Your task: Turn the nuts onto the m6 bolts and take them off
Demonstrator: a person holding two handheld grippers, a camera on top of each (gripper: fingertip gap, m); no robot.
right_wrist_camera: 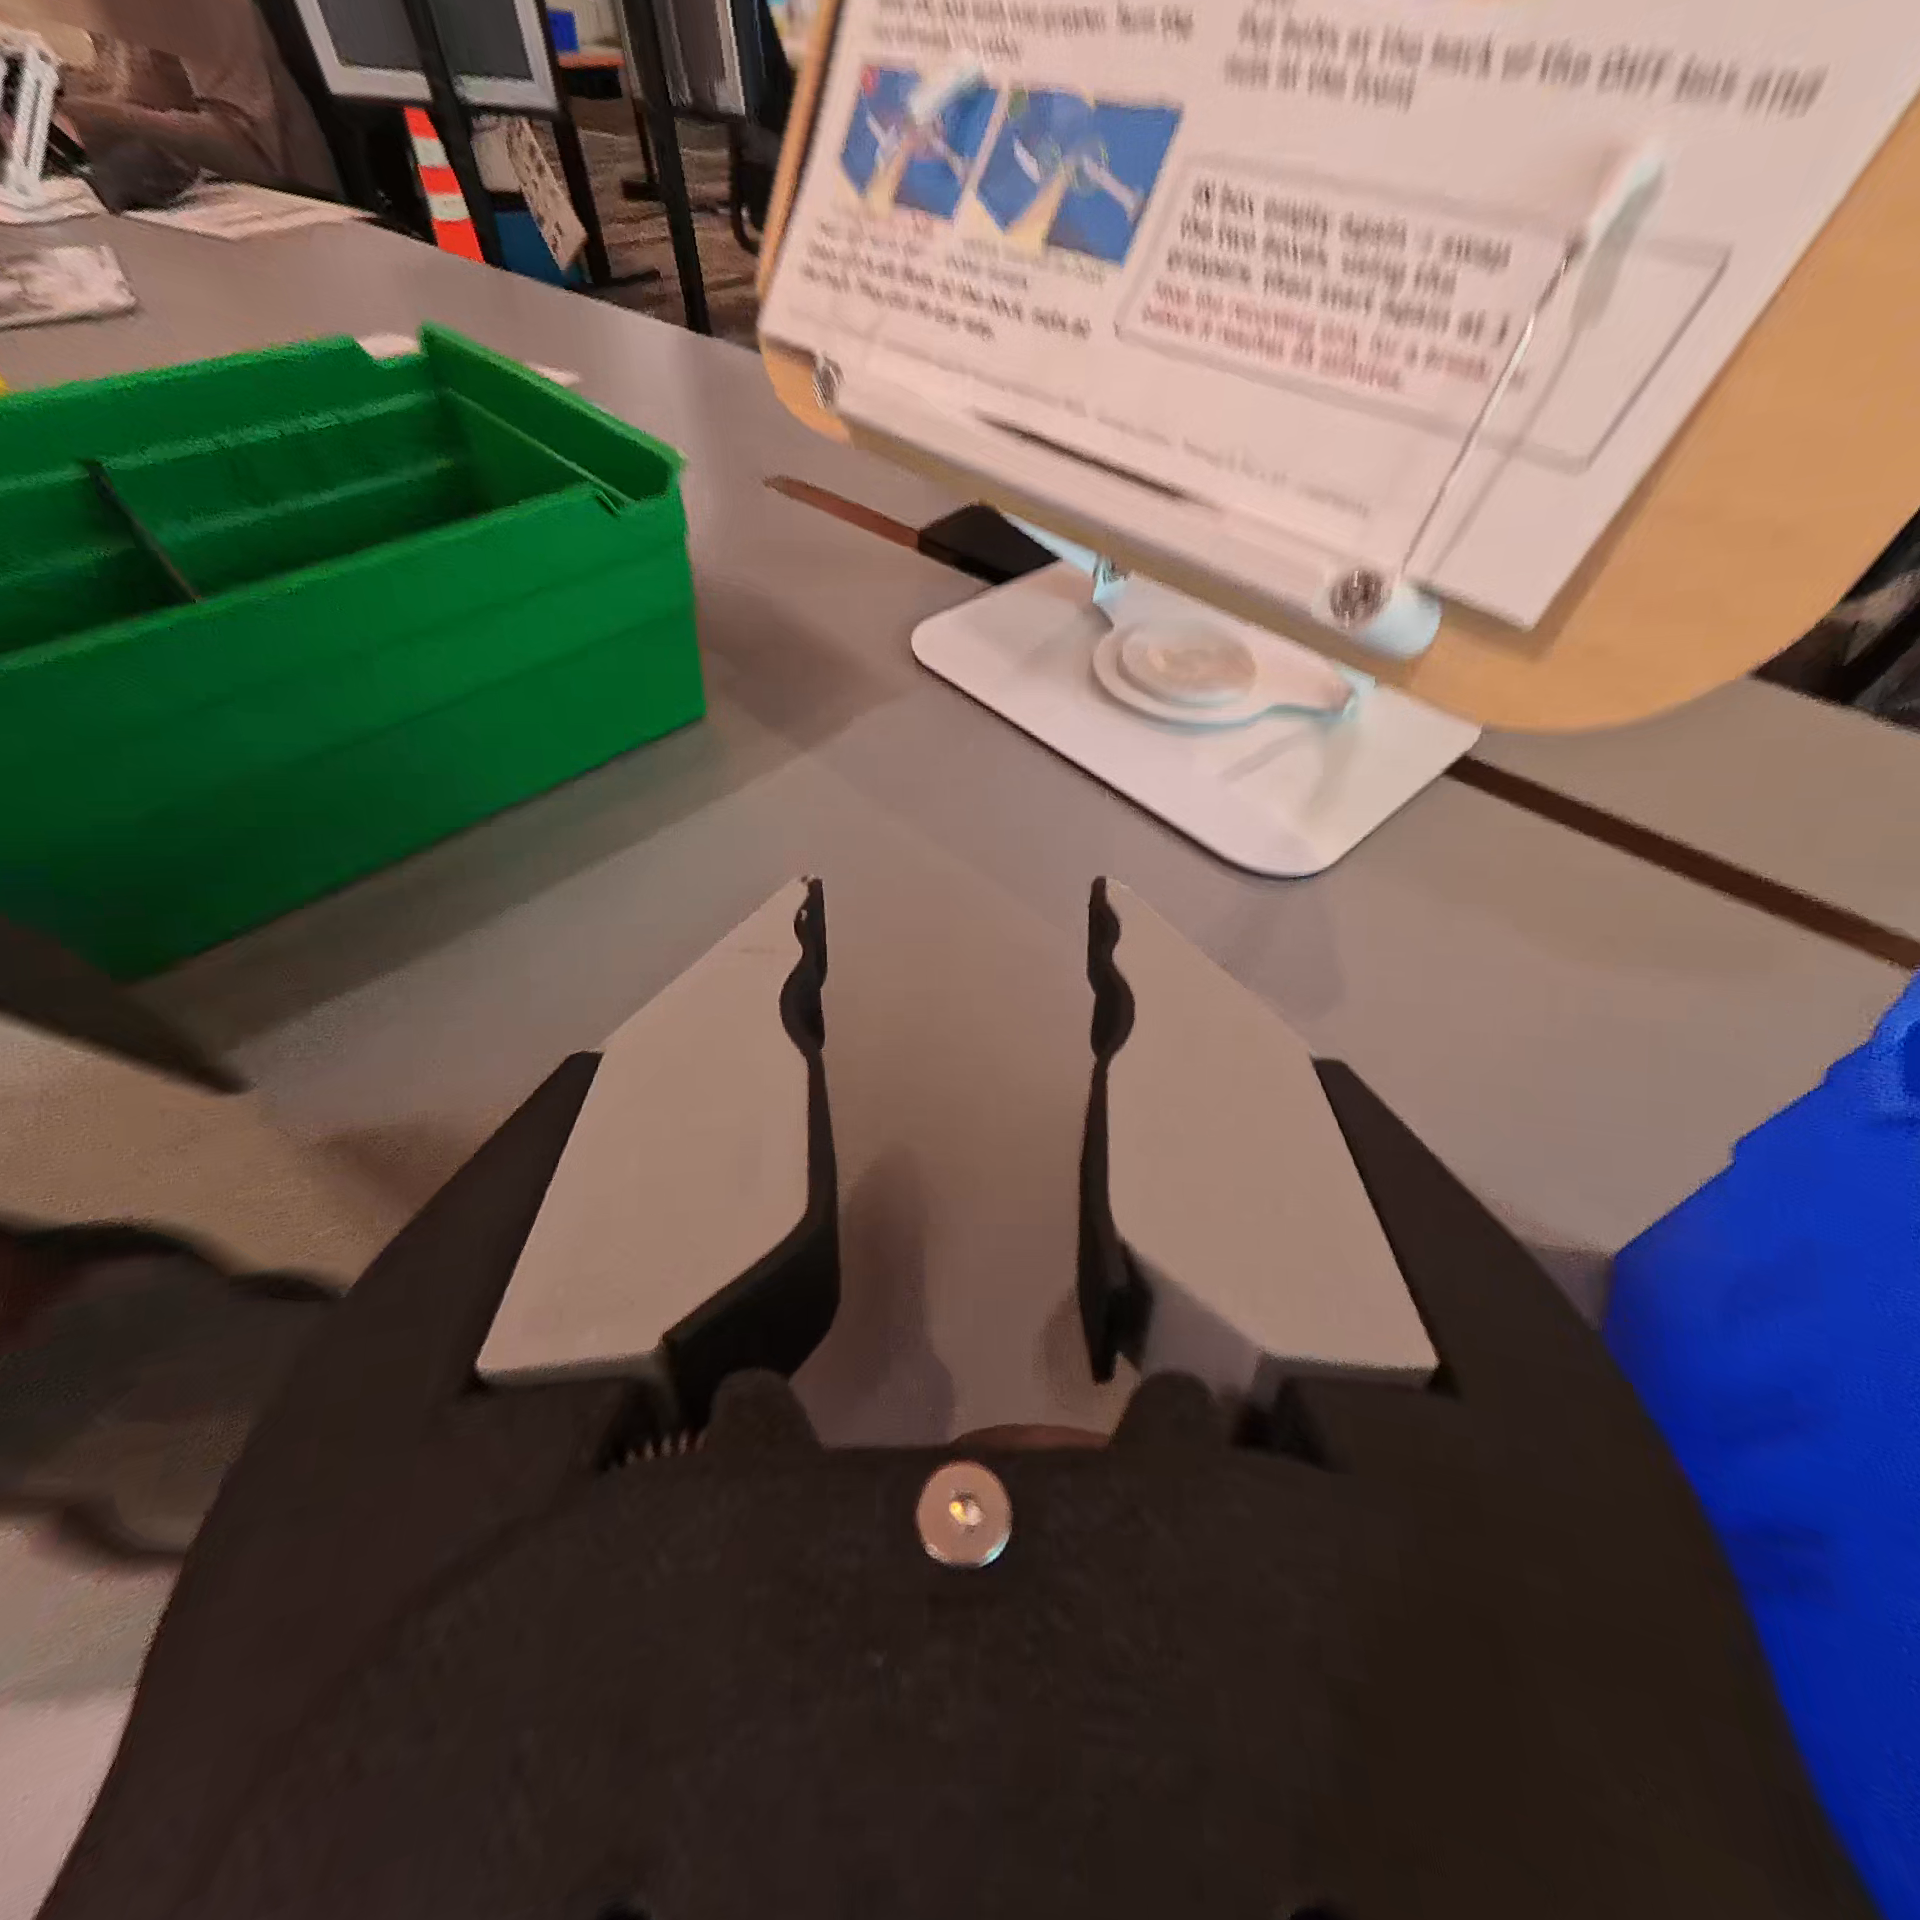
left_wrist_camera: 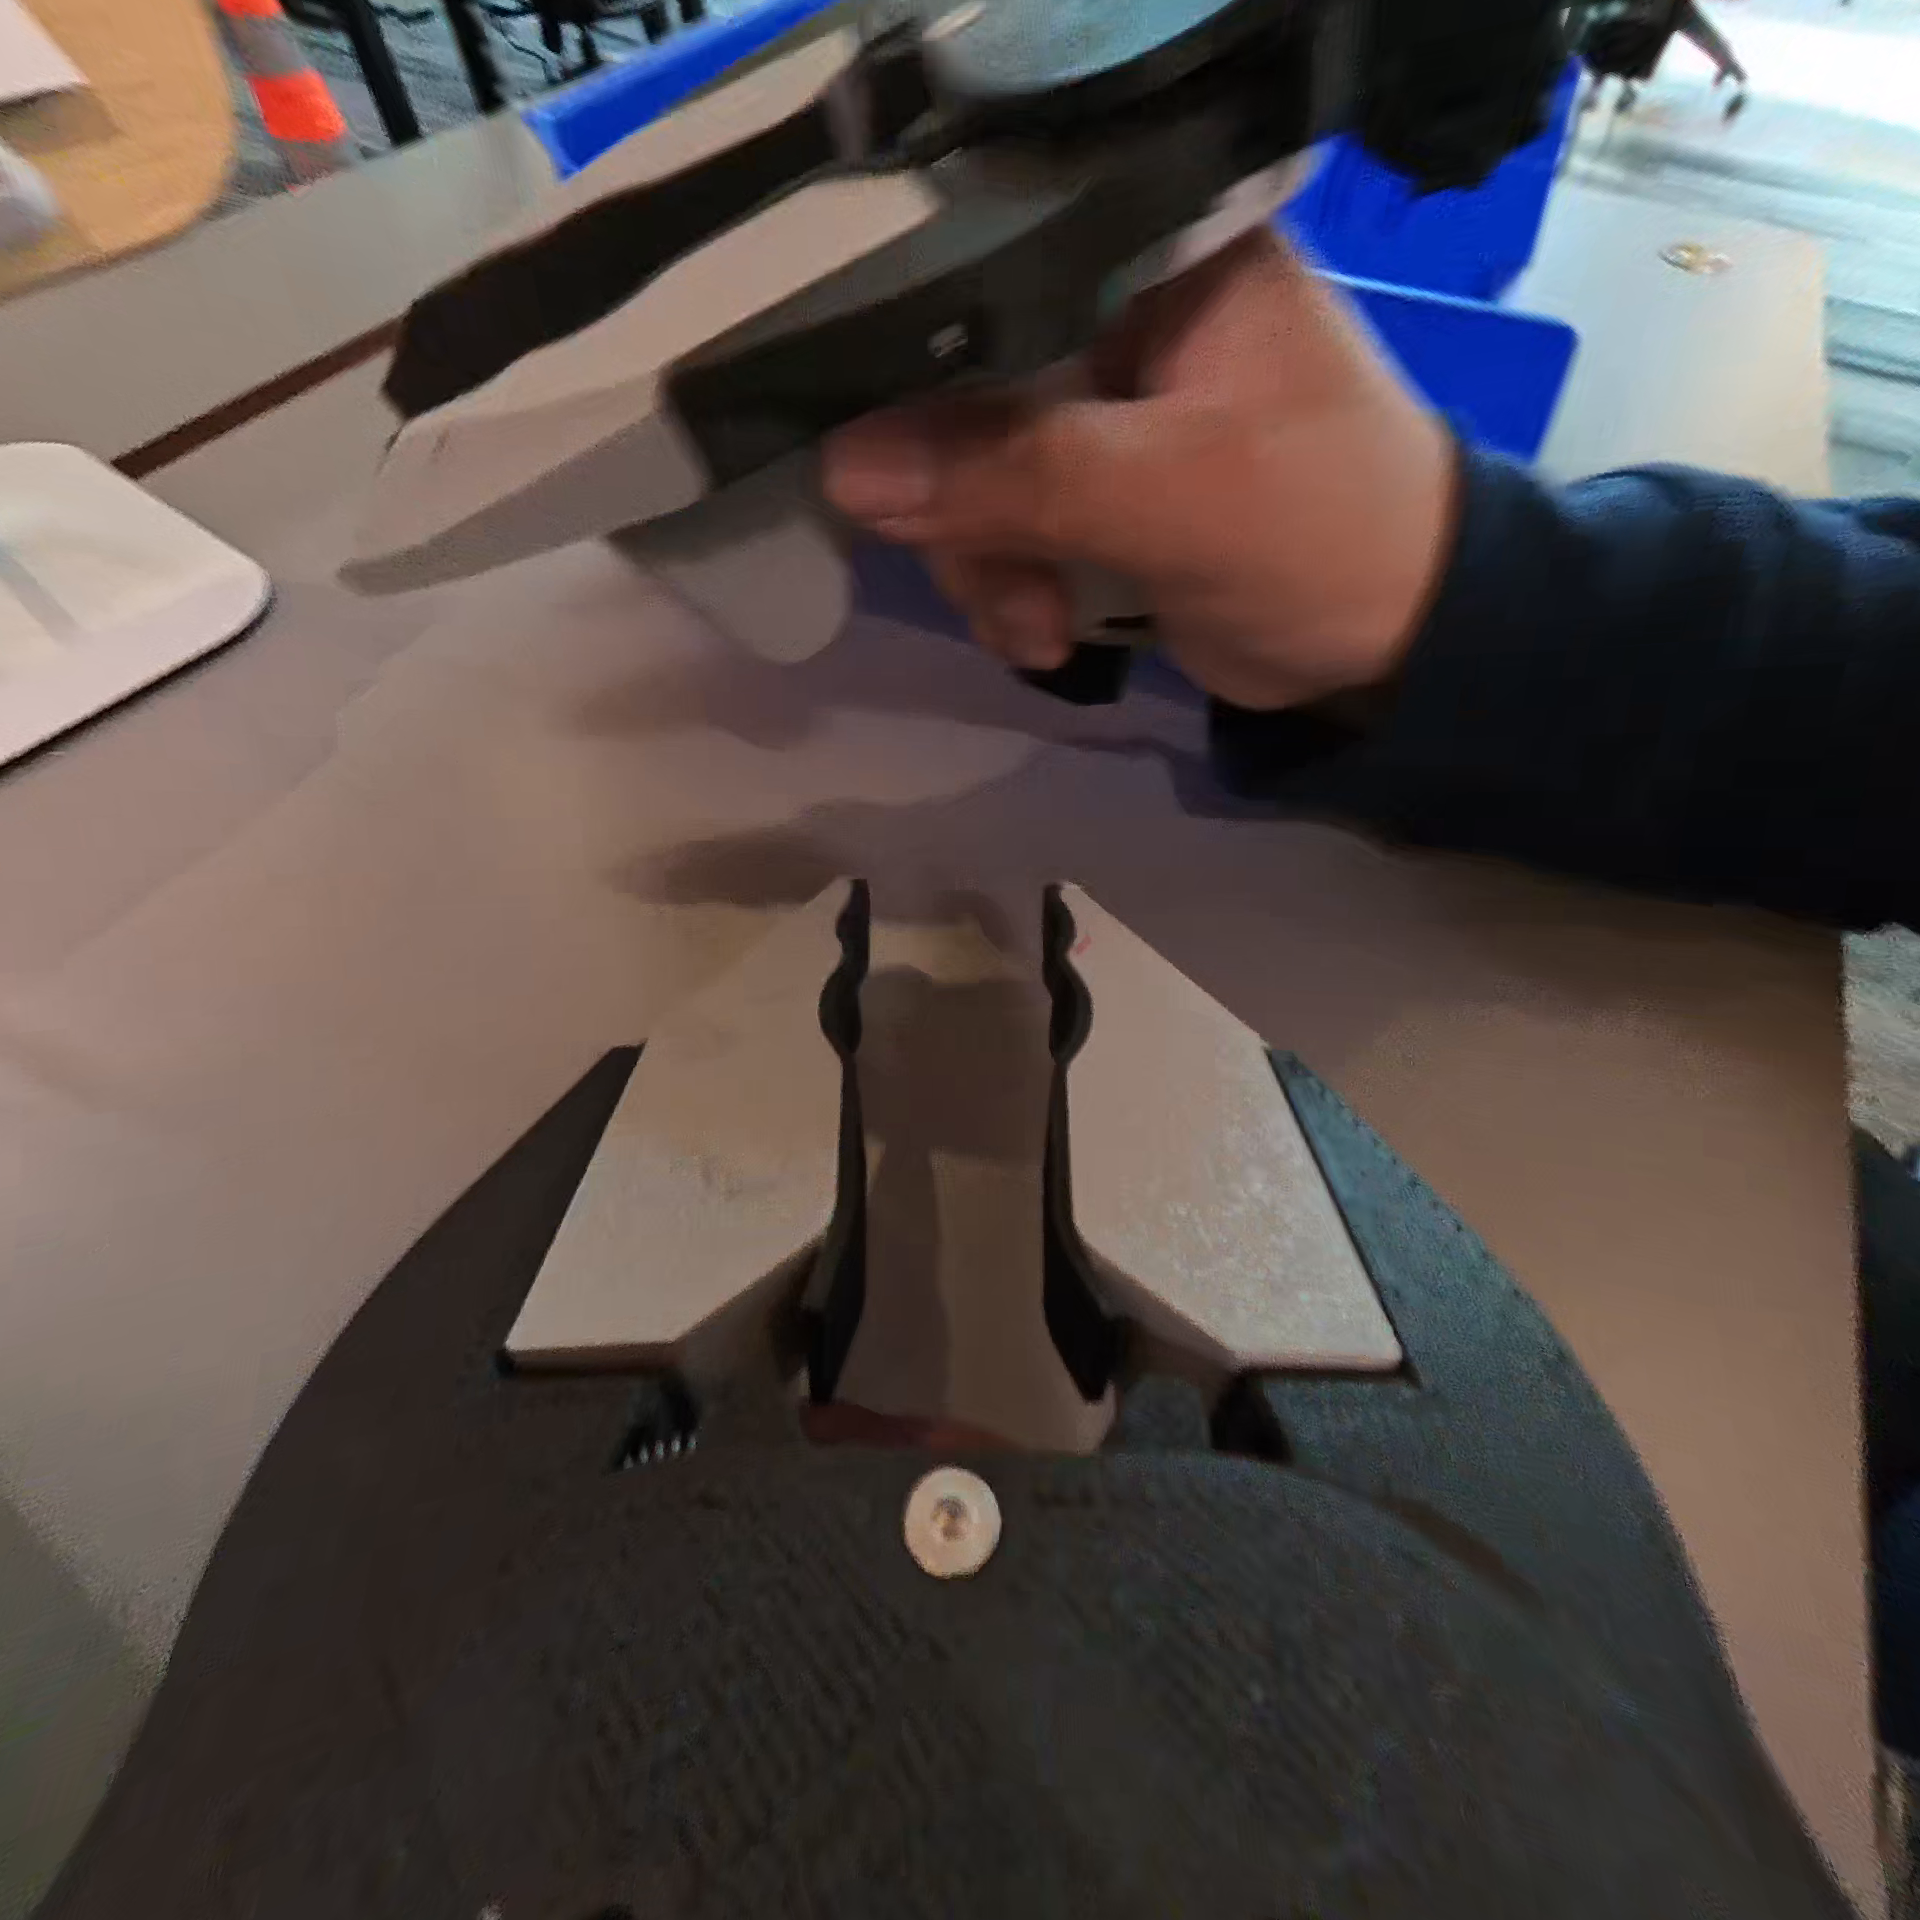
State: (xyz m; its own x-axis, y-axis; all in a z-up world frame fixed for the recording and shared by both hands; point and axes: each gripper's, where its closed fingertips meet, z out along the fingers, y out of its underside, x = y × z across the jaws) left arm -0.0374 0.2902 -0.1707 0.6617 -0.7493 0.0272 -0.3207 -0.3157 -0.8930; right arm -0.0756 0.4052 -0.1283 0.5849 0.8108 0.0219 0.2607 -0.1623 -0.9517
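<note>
Left wrist view: left claw [left_wrist_camera: 951, 904] parted, nothing between.

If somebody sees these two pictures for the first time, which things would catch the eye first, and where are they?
In the left wrist view, the right gripper, blurred and held by a hand in a dark blue sleeve, fills the upper middle. In the right wrist view, a bright green bin with dividers stands at the left on the grey table, and a tilted instruction sheet on a white stand sits at the upper right. Both grippers are open and empty; no nuts or bolts are visible.
</note>
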